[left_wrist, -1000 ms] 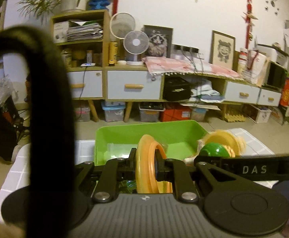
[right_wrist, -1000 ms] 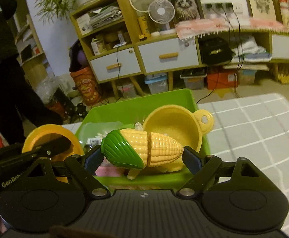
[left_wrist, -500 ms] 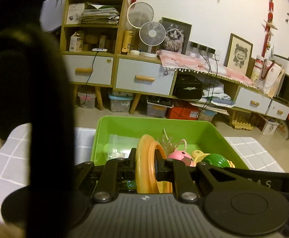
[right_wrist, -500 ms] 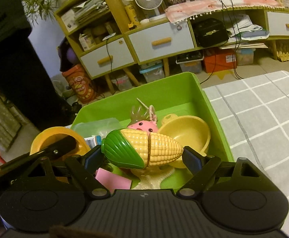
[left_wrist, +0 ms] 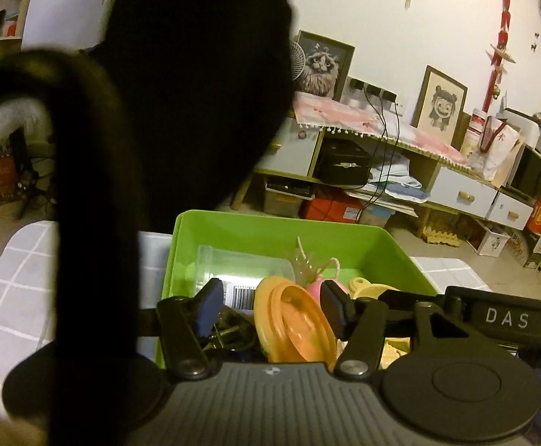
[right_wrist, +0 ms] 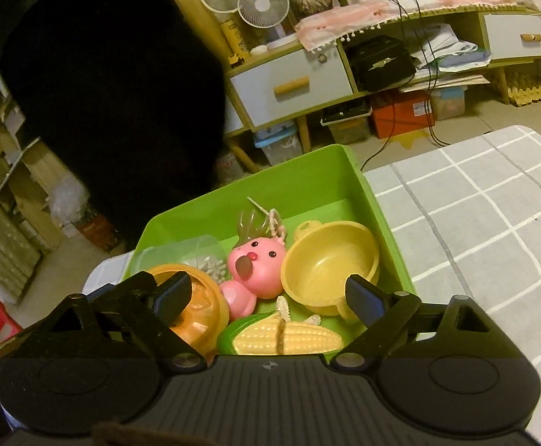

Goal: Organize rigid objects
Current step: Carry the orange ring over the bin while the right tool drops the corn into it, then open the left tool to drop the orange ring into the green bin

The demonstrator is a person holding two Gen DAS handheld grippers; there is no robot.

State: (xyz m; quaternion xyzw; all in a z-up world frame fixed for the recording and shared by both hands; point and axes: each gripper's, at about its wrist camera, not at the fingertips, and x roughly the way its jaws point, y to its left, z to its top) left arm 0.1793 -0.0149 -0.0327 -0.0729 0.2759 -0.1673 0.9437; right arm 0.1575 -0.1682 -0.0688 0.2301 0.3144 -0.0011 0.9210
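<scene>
Big green bin [right_wrist: 352, 182] filling the centre of the right wrist view, sitting on the grey checked cloth [right_wrist: 493, 215] that runs off to the right. Inside, packed close: yellow toy pot [right_wrist: 330, 267] at right, open side up; pink toy pig [right_wrist: 255, 264] just left of it, touching; clear plastic jar [right_wrist: 181, 252] lying along the left wall, cotton swabs visible through it. Orange lid [right_wrist: 200, 316] tilted in the lower left of the bin, leaning against the pig. Toy corn [right_wrist: 289, 338] lying flat at the bottom centre, green husk end to the left, right against the near edge.

Right gripper [right_wrist: 270, 297] spread wide above the corn, jaws just been opening, pads clear of it — corn released, resting in the bin.

Over in the left wrist view: same bin [left_wrist: 281, 230], same jar [left_wrist: 240, 264] with its barcode label showing. Left gripper [left_wrist: 270, 306] jaws just been opening too, orange lid [left_wrist: 296, 323] tipped over between them, leaning near the right pad, left pad well off it. Let go, not clenched.
</scene>
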